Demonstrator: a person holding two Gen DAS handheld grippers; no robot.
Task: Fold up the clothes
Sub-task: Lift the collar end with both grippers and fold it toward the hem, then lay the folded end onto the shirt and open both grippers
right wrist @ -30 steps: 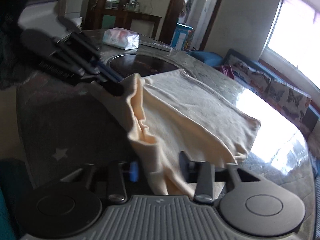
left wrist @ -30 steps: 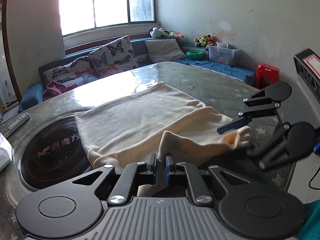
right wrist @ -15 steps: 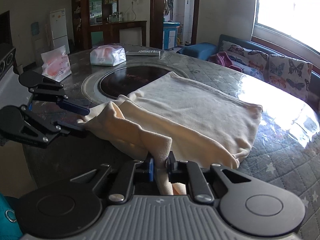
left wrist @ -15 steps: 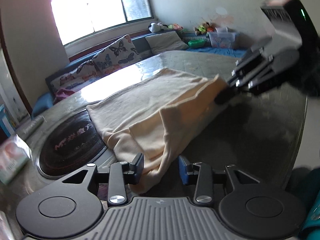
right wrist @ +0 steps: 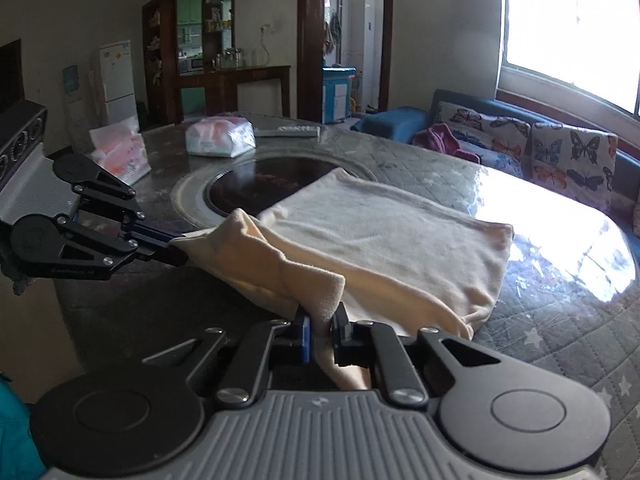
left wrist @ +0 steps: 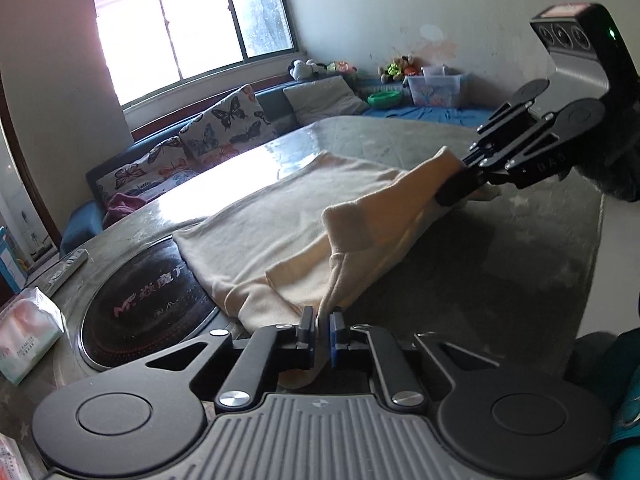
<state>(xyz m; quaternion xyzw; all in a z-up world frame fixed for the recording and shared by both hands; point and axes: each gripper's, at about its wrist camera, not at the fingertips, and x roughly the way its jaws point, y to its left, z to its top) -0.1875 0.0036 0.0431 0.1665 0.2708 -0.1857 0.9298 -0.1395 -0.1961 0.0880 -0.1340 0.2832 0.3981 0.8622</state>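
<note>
A cream garment [left wrist: 288, 216] lies flat on the round table, its near edge raised. It also shows in the right wrist view [right wrist: 392, 232]. My left gripper [left wrist: 322, 330] is shut on the garment's near left edge. My right gripper [right wrist: 322, 330] is shut on the near right edge. Each gripper shows in the other's view: the right one [left wrist: 460, 192] at the cloth's far corner, the left one [right wrist: 176, 250] at the left. The cloth hangs stretched between them above the table.
A dark round hotplate [left wrist: 148, 296] sits in the table's middle, partly under the garment. Tissue packs [right wrist: 220, 136] and a remote [left wrist: 66, 266] lie on the far side. A sofa with butterfly cushions [left wrist: 216, 128] stands under the window.
Both grippers closed on the garment's near edge and lifted it; the left was open half a second ago. The edge now hangs stretched between them.
</note>
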